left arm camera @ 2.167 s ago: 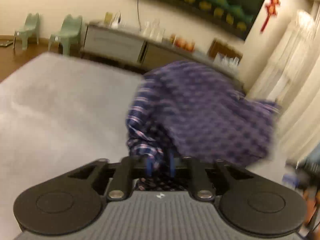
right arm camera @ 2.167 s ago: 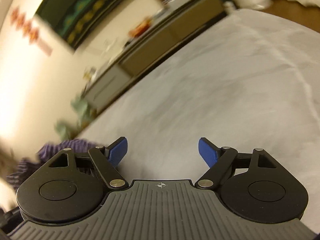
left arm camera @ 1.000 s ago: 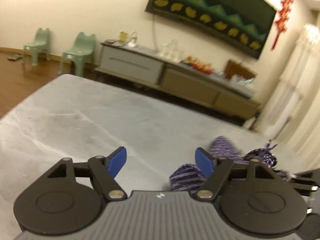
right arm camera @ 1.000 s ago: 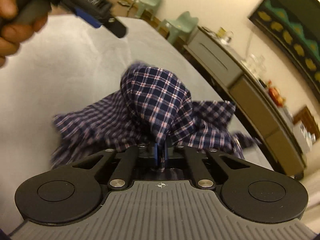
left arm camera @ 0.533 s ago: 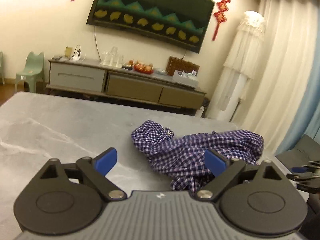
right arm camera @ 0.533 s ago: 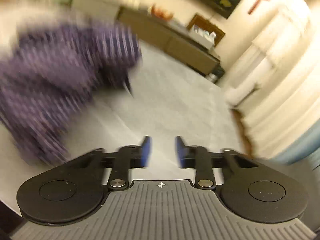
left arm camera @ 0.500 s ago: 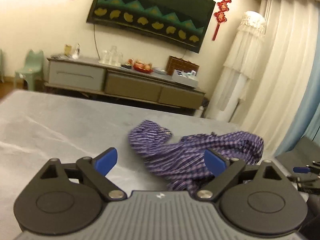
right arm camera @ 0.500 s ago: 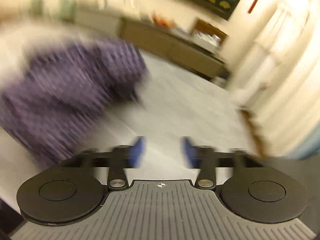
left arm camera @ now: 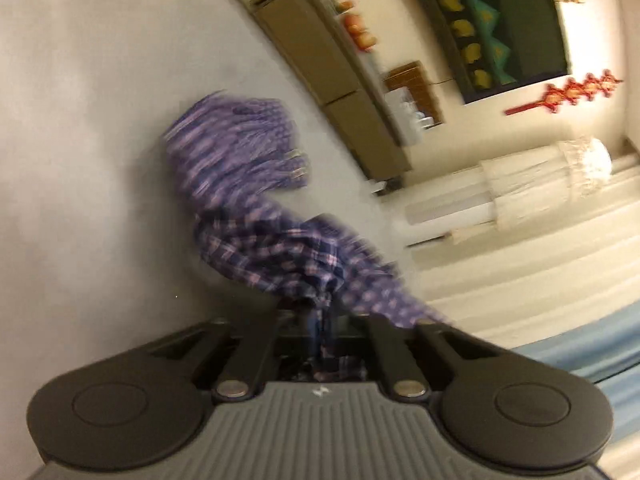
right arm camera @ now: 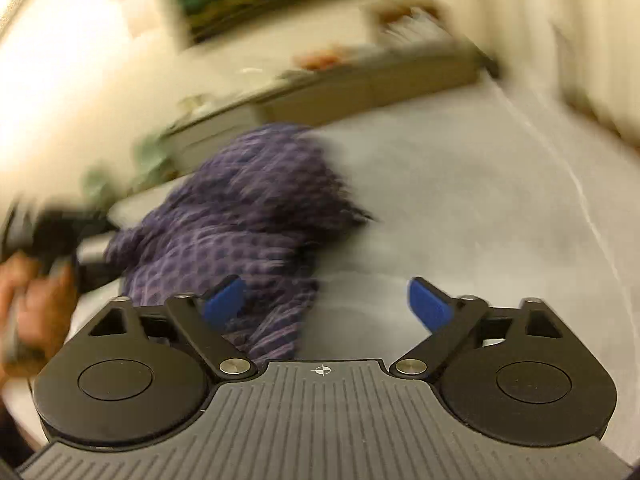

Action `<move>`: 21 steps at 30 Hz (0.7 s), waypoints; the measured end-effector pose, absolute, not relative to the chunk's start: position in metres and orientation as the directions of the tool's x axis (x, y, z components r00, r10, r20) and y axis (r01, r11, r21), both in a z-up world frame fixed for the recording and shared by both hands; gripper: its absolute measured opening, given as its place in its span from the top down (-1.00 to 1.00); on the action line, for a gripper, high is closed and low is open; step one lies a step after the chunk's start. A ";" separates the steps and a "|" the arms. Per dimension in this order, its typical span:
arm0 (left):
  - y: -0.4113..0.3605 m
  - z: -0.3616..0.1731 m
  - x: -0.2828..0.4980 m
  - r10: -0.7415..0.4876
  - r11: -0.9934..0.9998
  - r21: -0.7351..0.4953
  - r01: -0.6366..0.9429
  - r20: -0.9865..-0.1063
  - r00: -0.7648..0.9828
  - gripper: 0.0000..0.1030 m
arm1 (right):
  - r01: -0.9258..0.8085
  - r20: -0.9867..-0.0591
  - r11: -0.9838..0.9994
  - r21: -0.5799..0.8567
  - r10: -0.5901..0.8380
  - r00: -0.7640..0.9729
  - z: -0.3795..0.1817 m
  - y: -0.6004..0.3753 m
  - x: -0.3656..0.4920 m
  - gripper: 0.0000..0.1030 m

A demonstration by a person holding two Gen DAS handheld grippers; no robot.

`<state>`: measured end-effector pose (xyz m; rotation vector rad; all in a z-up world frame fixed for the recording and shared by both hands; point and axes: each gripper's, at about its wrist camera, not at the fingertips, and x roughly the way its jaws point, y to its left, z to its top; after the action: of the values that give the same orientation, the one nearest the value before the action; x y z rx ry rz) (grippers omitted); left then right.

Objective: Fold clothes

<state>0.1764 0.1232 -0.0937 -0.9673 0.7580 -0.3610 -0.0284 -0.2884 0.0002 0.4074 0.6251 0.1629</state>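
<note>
Shirt (left arm camera: 256, 200) pinched in left gripper (left arm camera: 320, 332) fingers.

One plaid shirt (left arm camera: 256, 236) lies on one grey table (left arm camera: 80, 160), with two grippers, left gripper (left arm camera: 320, 332) and right gripper (right arm camera: 326, 304), one hand (right arm camera: 36, 296) at left, one sideboard (left arm camera: 332, 76) far off, one dark wall panel (left arm camera: 508, 20)

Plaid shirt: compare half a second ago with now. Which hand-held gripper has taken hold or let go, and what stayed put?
The left hand-held gripper, open half a second ago, has closed on the plaid shirt and is lifting one end. The right hand-held gripper has opened wider and holds nothing. The shirt's far end remains on the grey table, and it is unfolded as before.
</note>
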 end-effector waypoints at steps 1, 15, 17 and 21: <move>0.113 -0.078 0.176 -0.599 0.553 -0.833 0.019 -0.382 0.703 0.93 | -0.018 -0.491 0.869 0.494 0.296 0.820 0.000 -0.305 -0.028 -0.79; -0.085 -0.062 0.032 -0.755 0.603 -0.405 0.687 -0.567 0.329 0.42 | 0.440 -0.526 0.400 0.804 0.134 0.840 -0.063 -0.461 -0.068 -0.90; -0.056 -0.047 0.037 -0.766 0.606 -0.424 0.673 -0.537 0.352 0.00 | 0.413 -0.530 0.459 0.787 0.158 0.833 -0.061 -0.462 -0.070 -0.91; -0.003 0.004 0.066 -0.697 0.706 -0.332 0.625 -0.482 0.531 -0.56 | 0.300 -0.531 0.641 0.707 0.200 0.824 -0.041 -0.431 -0.057 -0.92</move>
<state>0.0658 -0.0032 0.0043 -0.1240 0.6303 -0.7913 -0.0572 -0.4311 -0.0406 0.8889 0.6211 -0.0617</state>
